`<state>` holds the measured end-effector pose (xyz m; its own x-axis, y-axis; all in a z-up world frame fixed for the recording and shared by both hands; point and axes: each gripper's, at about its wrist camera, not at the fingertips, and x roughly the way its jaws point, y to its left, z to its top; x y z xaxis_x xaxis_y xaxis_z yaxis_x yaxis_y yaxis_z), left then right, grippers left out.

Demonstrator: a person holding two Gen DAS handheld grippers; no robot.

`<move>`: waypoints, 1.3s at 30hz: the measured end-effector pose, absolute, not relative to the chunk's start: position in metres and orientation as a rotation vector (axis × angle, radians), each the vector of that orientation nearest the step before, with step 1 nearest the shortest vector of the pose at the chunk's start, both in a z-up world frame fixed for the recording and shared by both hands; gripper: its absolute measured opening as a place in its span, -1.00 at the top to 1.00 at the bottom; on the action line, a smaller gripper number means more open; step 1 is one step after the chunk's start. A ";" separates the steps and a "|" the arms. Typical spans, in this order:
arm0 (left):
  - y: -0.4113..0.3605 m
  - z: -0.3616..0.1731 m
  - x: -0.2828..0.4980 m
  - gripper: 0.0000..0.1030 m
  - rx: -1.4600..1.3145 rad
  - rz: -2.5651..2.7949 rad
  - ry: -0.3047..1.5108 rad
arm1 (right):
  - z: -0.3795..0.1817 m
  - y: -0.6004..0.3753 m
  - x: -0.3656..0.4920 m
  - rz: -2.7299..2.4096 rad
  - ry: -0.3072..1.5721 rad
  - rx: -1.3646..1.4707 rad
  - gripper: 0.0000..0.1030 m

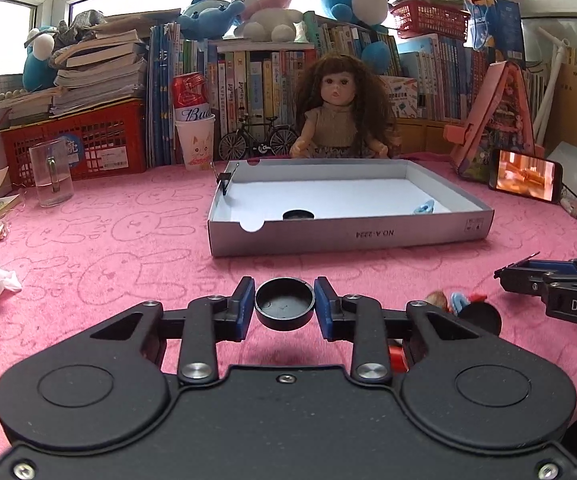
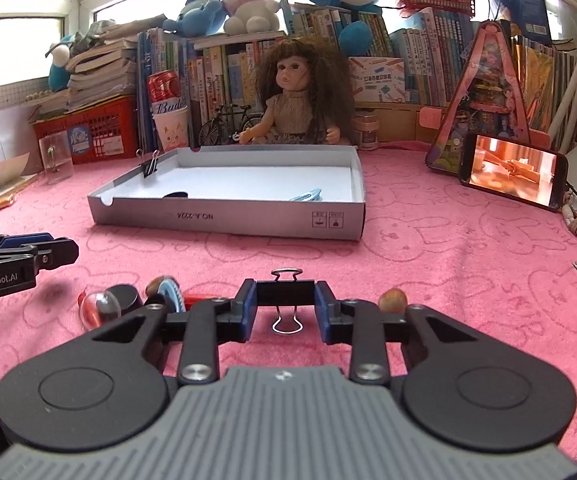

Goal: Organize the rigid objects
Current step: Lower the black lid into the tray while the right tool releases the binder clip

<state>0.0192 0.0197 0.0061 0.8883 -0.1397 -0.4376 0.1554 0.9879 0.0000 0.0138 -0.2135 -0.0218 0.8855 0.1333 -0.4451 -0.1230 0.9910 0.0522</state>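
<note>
Your left gripper (image 1: pixel 284 306) has its jaws clamped on a black cap (image 1: pixel 284 309), held above the pink cloth (image 1: pixel 128 272) short of the box (image 1: pixel 348 236); your right gripper (image 2: pixel 285 307) has its jaws clamped on a black clip (image 2: pixel 285 295), its wire loops pointing fore and aft, also short of the box. Between the two grippers, on the cloth in front of the box, lie small items: another black cap (image 2: pixel 125 298), a blue toothed piece (image 2: pixel 170 294) and a clear red-tipped piece (image 2: pixel 98 309). Inside the box you have a cap (image 1: pixel 297 215) at its near wall, a blue piece (image 1: pixel 423 208) to the right, and a clip (image 2: pixel 150 168) on its left wall. Behind the box sits a doll (image 1: pixel 340 112).
</note>
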 end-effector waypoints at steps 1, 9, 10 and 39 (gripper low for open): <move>0.020 0.008 0.021 0.42 0.032 -0.151 0.452 | -0.020 -0.214 0.015 0.129 0.461 0.024 0.32; 0.018 0.020 0.047 0.42 0.003 -0.142 0.476 | -0.008 -0.218 0.029 0.101 0.431 0.025 0.32; 0.017 0.022 0.051 0.42 -0.004 -0.142 0.478 | -0.007 -0.219 0.032 0.100 0.428 0.032 0.32; 0.004 0.012 0.204 0.41 -0.014 -0.051 0.567 | -0.011 -0.181 0.167 0.122 0.577 0.118 0.32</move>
